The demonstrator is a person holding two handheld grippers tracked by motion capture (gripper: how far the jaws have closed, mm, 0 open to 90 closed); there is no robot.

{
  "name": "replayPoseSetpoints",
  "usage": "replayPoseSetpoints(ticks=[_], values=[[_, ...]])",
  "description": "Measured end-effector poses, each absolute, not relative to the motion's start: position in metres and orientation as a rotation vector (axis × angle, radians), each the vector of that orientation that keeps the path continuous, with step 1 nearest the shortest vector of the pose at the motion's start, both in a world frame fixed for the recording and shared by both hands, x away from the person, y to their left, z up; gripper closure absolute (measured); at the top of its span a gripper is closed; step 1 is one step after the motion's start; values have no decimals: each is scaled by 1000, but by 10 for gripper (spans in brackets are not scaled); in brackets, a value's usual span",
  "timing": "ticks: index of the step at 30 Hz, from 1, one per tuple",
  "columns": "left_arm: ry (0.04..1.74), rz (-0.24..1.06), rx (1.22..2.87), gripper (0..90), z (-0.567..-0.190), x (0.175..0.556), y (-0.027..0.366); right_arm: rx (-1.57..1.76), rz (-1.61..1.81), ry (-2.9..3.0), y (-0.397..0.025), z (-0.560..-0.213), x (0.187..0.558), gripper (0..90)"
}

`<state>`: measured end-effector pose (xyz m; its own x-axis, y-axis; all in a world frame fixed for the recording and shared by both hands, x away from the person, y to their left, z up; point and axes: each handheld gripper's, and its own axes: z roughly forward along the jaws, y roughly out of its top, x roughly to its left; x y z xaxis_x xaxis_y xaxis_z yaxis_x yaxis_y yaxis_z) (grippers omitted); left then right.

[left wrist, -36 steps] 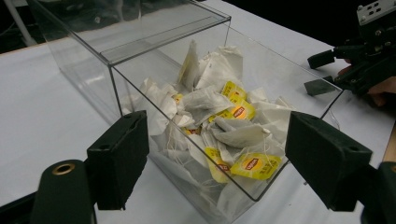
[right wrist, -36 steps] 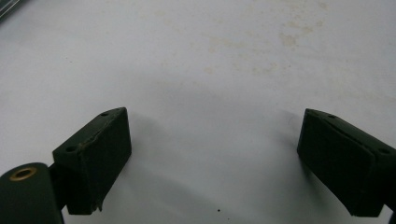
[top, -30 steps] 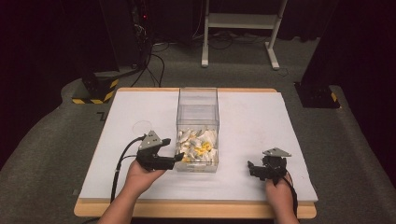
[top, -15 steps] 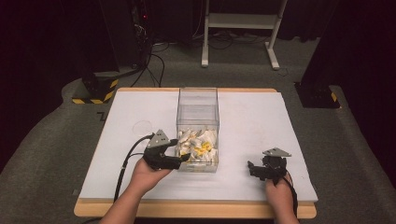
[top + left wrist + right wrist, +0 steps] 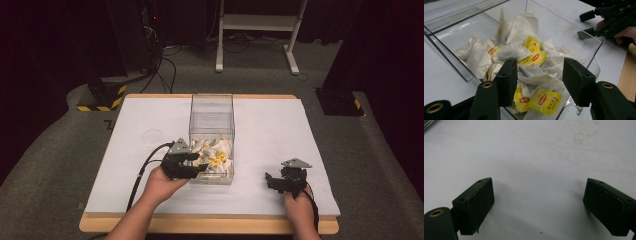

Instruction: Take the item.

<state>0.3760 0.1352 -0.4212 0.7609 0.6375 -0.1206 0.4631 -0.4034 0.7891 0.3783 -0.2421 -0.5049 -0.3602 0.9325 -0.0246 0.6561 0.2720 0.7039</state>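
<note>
Between the spread jaws of the left gripper (image 5: 537, 77), which grasp nothing, lies a heap of tea bags (image 5: 529, 65), white pouches with yellow tags, just under and ahead of the jaw tips. Around the heap stands the clear box (image 5: 211, 117), its near end at the gripper and its bare far end stretching away from it. Well off to that gripper's right, the right gripper (image 5: 276, 181) hovers low over the white table (image 5: 536, 150), jaws wide apart and holding nothing.
</note>
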Motion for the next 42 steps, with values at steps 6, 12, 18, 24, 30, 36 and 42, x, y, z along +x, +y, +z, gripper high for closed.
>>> replayPoseSetpoints(ticks=[6,12,18,24,30,36,42], values=[[831,219,2079,528,-423,381,132,1429,851,2110,-242,-505,378,97],[825,259,2110,531,-423,380,127,1430,850,2111,-242,-505,378,97],[806,286,2165,614,-426,378,124,1428,850,2112,-242,-505,378,97],[783,294,2191,701,-428,376,121,1428,850,2111,-242,-505,378,97],[769,302,2197,780,-428,375,121,1427,850,2111,-242,-505,378,97],[771,300,2180,847,-428,374,122,1428,850,2111,-242,-505,378,97],[771,296,2147,866,-429,373,126,1427,850,2111,-242,-505,378,98]])
